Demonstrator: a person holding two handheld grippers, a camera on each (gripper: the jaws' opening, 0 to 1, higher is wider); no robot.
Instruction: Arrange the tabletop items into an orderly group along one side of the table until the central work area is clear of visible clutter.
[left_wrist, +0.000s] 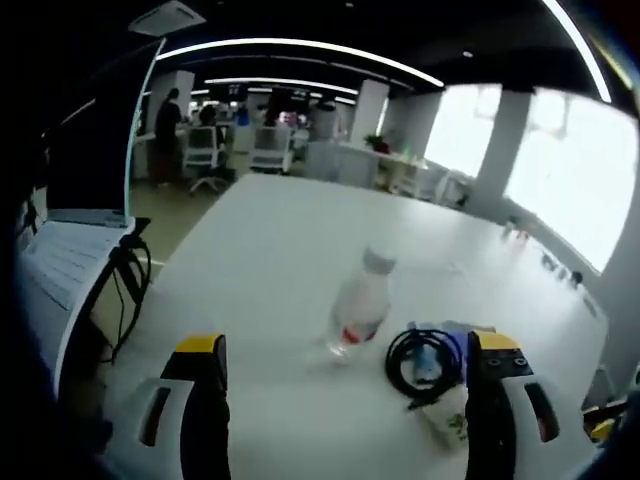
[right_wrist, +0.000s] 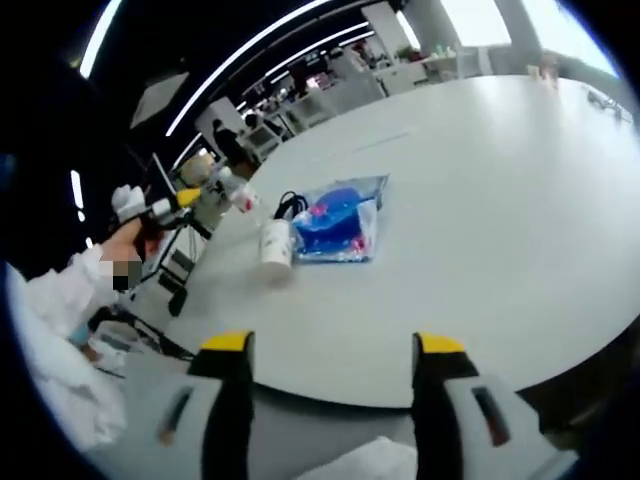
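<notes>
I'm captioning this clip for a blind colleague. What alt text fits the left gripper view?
A clear plastic bottle stands on a large white table, framed between the open yellow-tipped jaws of the left gripper. Beside it on the right lie a coiled black cable, a white cup on its side and a blue packet. An open-plan office fills the background.

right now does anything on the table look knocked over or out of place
Yes. The white cup lies on its side by the blue plastic pouch, with a black cable coiled loosely beside them. The clear bottle stands a little apart.
</notes>
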